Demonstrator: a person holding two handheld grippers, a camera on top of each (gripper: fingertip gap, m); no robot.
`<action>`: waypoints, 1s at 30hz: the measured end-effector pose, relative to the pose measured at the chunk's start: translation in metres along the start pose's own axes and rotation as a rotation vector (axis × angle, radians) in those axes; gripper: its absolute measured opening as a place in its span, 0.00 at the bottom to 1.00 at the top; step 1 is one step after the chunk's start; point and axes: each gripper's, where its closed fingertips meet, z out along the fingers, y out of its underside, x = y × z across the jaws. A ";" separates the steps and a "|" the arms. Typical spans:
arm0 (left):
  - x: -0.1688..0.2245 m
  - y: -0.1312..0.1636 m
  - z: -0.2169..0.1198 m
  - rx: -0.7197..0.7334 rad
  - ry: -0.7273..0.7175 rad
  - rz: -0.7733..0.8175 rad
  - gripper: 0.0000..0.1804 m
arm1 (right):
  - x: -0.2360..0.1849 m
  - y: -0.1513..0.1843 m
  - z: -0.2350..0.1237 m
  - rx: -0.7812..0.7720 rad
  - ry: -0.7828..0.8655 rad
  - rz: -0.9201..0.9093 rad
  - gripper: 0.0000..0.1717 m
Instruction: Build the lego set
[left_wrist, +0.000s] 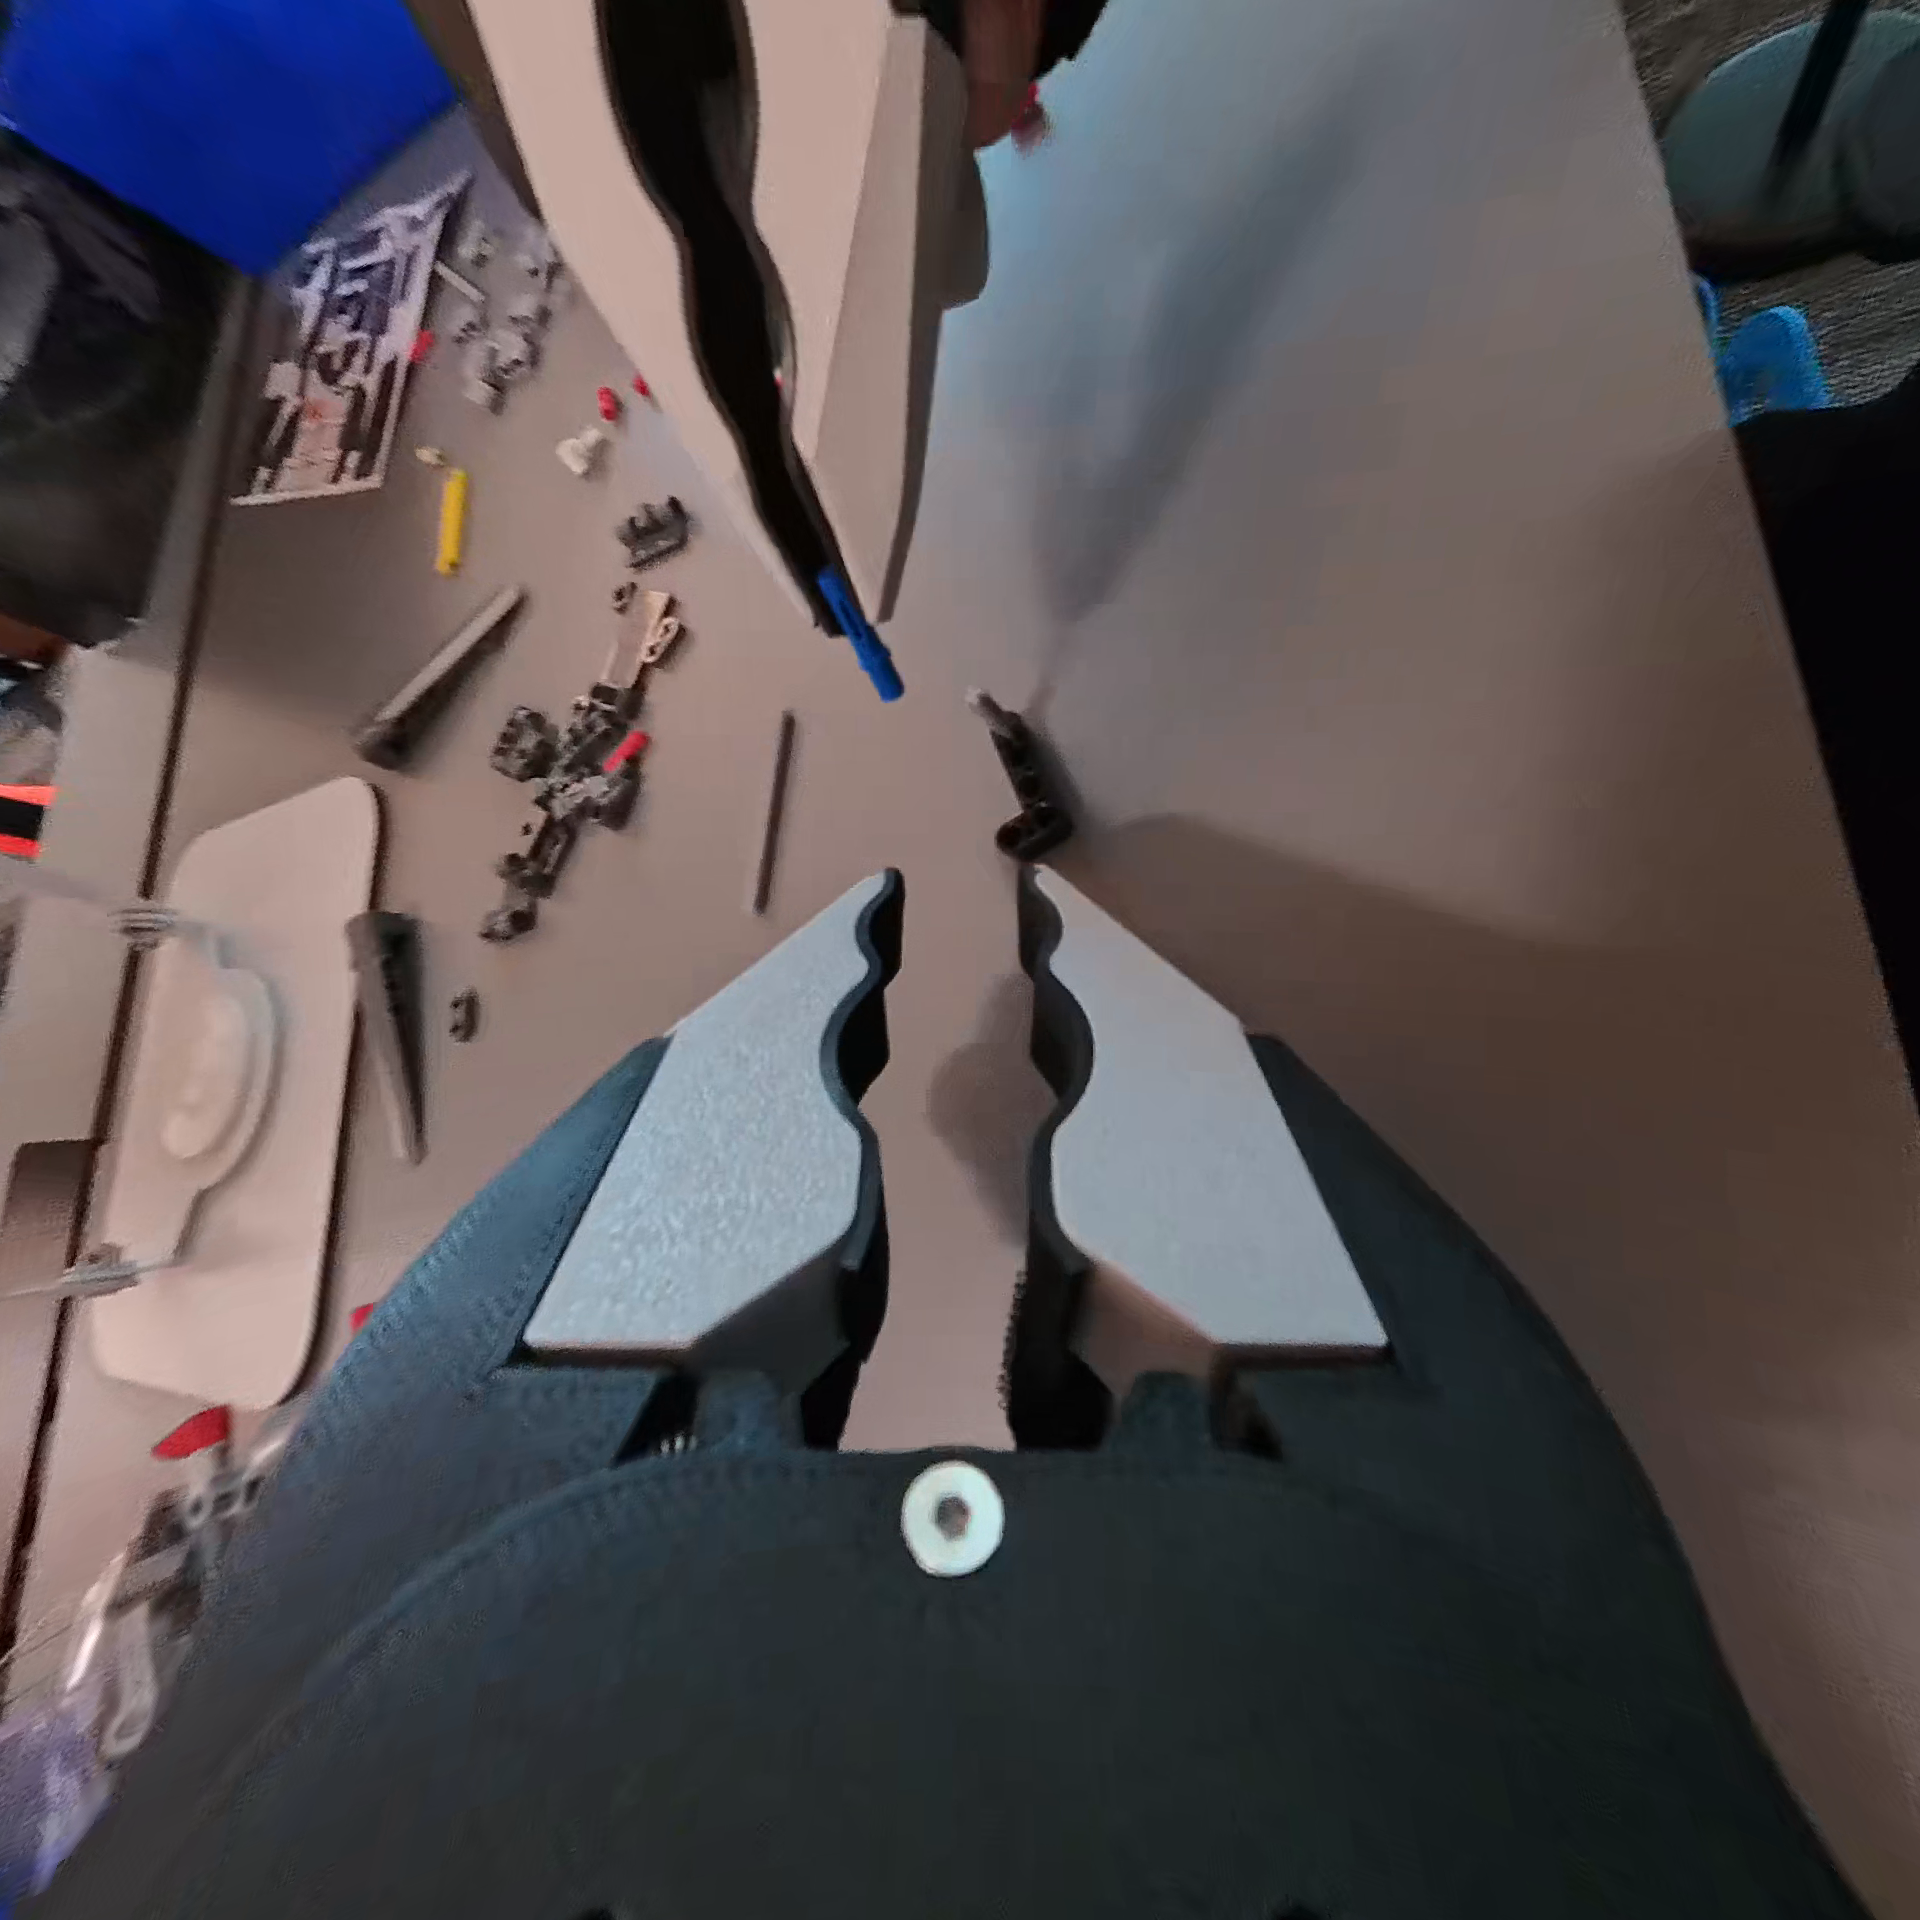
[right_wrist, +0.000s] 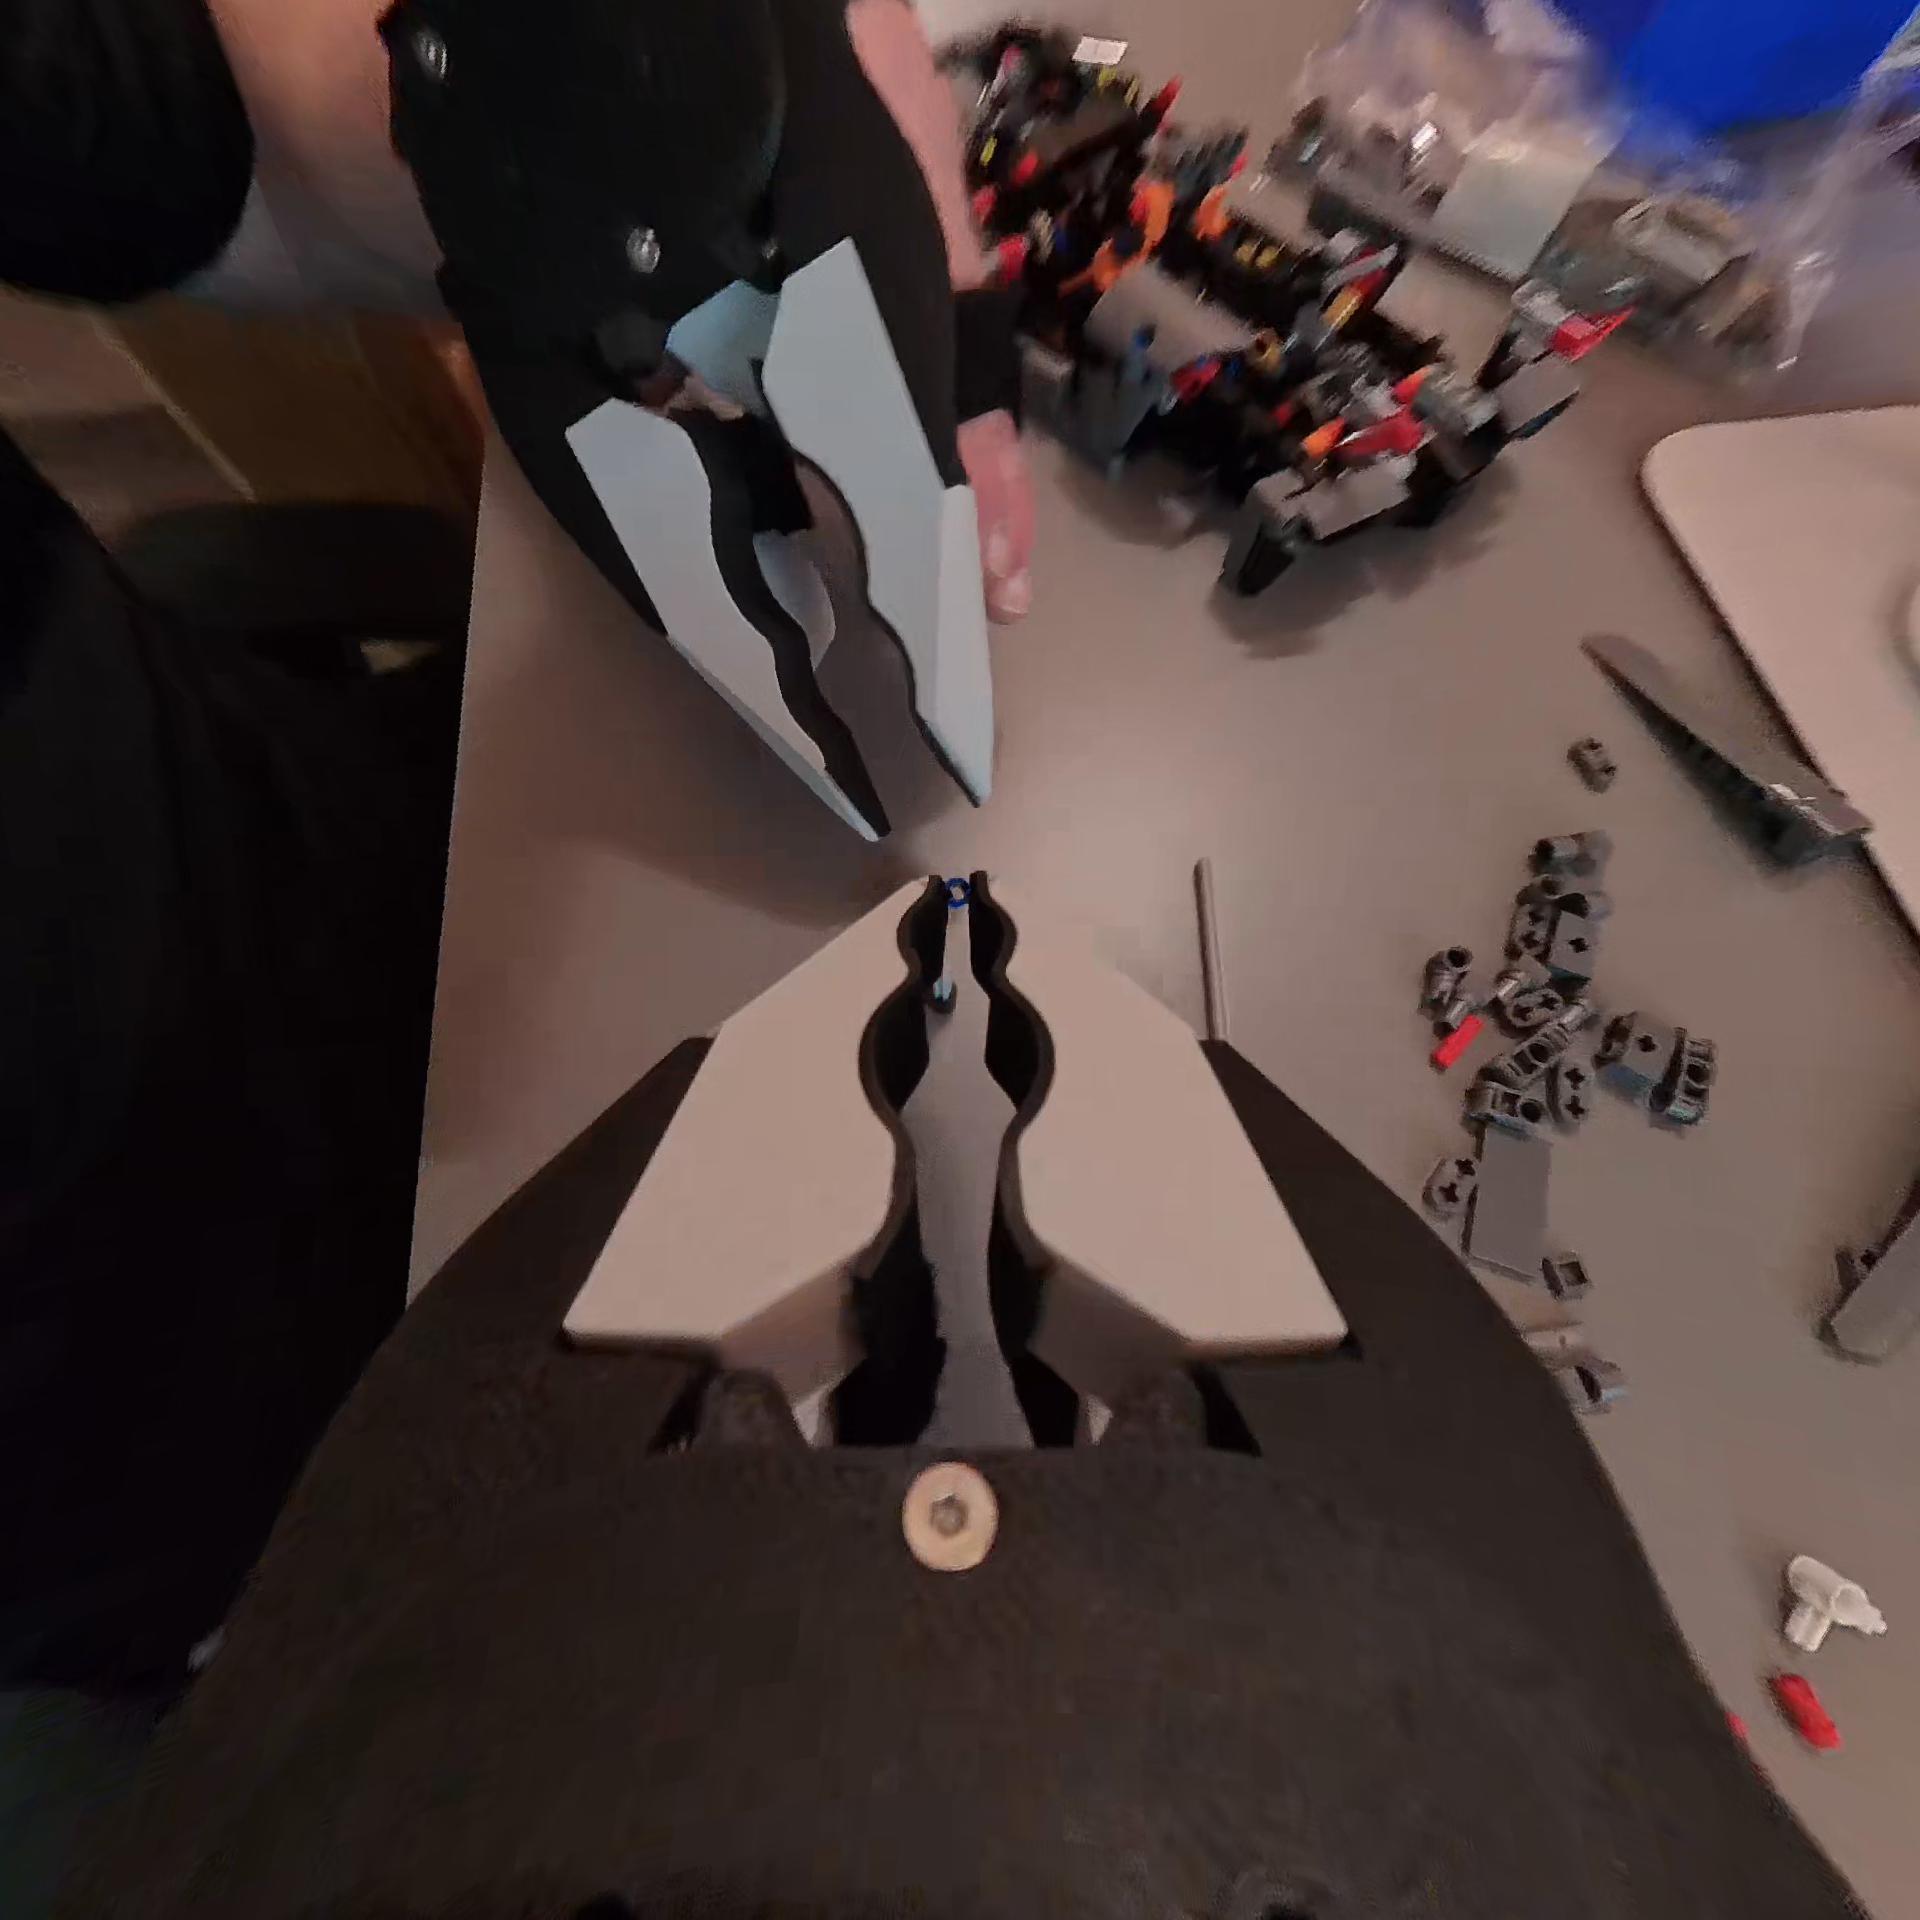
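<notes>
- Above the grey worktop (left_wrist: 1351, 520), my right gripper (right_wrist: 956, 888) pinches a small blue plastic pin (left_wrist: 860, 634).
- My left gripper (left_wrist: 961, 883) hangs narrowly parted and bare, nearest a black angled beam (left_wrist: 1029, 779).

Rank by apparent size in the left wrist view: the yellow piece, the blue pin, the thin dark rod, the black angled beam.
1. Thin dark rod, longest.
2. Black angled beam.
3. Yellow piece and blue pin: alike; differing camera distance leaves them unranked.
</notes>
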 end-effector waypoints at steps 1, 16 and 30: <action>0.003 0.001 0.004 -0.003 0.012 -0.005 0.14 | -0.001 0.004 0.002 -0.034 -0.020 -0.018 0.01; 0.008 0.002 0.022 -0.007 0.037 -0.025 0.10 | 0.001 0.005 0.009 -0.063 -0.090 -0.081 0.01; 0.005 0.004 0.023 -0.007 0.030 -0.016 0.09 | -0.005 0.013 0.008 -0.160 -0.155 -0.170 0.00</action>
